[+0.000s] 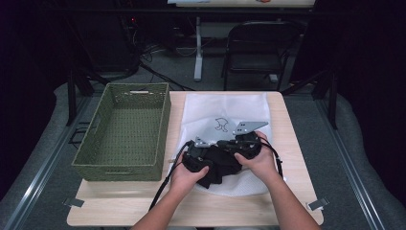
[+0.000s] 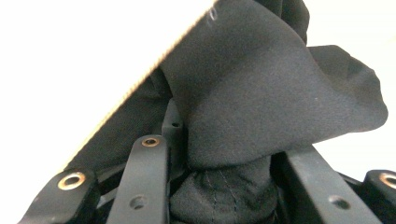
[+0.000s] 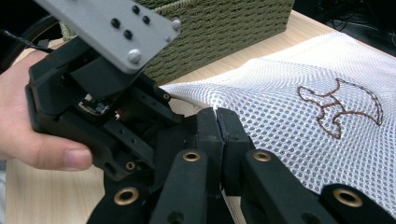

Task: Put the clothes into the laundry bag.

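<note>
— Black cloth [image 1: 218, 168] sits bunched between the two hands near the front of the table [image 1: 287, 129], lying on the near end of a white mesh bag [image 1: 225, 108]. Where do the grippers stand?

— Both meet over the cloth. The left gripper [image 1: 203, 152] is in the person's left hand [image 1: 189, 176], the right gripper [image 1: 242, 143] in the right hand [image 1: 261, 160], and the two nearly touch

— What are the left jaws doing?

— In the left gripper view the black cloth [image 2: 261, 107] rises in a fold from between the two black jaws, with more of it bunched low down between them. They stand partly closed around it; whether they press on the cloth I cannot tell

— And the right jaws?

— Pressed together, tip against tip, in the right gripper view [image 3: 218, 122]. Their tips lie on the edge of the mesh bag [image 3: 299, 121]; whether any of it is pinched between them I cannot tell. The left gripper's body is just beside them

— Anything else on the table?

— One green woven basket [image 1: 125, 129] stands at the left, just beside the bag, which carries a small dark stitched figure [image 1: 220, 124]
</note>
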The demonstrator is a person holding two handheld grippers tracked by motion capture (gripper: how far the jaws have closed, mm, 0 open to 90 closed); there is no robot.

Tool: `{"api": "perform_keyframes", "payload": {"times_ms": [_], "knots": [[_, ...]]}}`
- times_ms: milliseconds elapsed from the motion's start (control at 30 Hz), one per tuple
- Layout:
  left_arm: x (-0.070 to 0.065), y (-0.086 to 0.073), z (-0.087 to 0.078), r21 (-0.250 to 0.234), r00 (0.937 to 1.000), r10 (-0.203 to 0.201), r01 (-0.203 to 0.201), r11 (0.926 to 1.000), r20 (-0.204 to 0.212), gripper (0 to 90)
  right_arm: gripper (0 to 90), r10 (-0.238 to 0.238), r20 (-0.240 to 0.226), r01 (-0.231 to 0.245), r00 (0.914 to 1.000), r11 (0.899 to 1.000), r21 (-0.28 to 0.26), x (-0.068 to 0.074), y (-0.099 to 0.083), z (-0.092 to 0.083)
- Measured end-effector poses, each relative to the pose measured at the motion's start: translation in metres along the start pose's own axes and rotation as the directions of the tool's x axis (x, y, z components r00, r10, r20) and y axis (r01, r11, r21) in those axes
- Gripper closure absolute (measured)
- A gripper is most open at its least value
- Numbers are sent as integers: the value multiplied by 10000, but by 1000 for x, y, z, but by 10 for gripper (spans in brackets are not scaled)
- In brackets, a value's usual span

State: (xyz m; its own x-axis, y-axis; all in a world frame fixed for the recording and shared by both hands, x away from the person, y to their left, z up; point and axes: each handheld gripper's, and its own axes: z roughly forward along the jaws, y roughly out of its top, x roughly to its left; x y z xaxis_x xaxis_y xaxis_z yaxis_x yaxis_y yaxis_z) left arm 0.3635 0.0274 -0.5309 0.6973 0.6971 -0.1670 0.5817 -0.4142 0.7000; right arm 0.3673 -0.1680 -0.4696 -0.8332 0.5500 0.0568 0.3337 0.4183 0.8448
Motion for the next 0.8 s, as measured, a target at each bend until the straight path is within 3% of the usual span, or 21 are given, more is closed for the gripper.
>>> {"api": "perform_keyframes", "payload": {"times_ms": [600, 800], "knots": [[4, 7, 14, -267, 9980, -627, 624, 9977, -114, 672, 894, 58, -81, -59, 10000, 10000, -49, 0, 0, 1], [5, 7, 17, -160, 9972, -747, 747, 9971, 3, 600, 894, 148, -51, -147, 9999, 9999, 57, -3, -3, 2]]}}
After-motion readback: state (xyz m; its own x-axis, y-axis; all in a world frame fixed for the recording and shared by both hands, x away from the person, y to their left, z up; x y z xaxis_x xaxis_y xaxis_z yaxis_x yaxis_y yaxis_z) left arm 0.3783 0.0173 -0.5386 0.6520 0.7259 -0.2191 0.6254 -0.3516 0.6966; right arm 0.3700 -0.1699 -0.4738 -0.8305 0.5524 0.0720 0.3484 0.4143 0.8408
